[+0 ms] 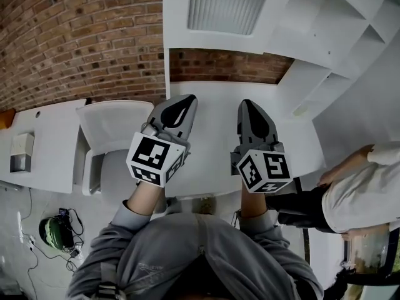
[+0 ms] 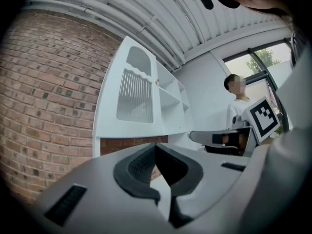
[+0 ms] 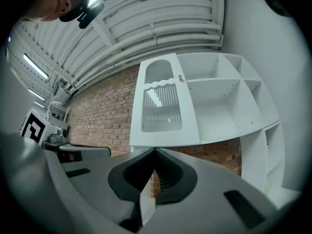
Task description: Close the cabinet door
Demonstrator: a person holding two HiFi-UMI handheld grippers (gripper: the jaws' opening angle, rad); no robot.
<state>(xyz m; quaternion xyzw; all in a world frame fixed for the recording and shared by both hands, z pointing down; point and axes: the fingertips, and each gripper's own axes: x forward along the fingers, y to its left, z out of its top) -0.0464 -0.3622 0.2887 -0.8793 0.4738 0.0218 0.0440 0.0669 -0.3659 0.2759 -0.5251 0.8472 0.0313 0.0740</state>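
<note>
Grey long-sleeved top [image 1: 187, 249]. The left hand-held gripper [image 1: 184, 103] and right hand-held gripper [image 1: 249, 105] are grey, each with a white cube bearing black square markers at its six o'clock end.

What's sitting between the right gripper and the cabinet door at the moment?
Nothing: the right gripper view shows only open air between the shut right gripper and the cabinet door. The head view shows bare white desk below that stretch.

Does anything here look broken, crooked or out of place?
Nothing stands out. The white cabinet door with its ribbed glass panel hangs straight, the open white shelves beside it are bare, and the white desk shows no spill.
</note>
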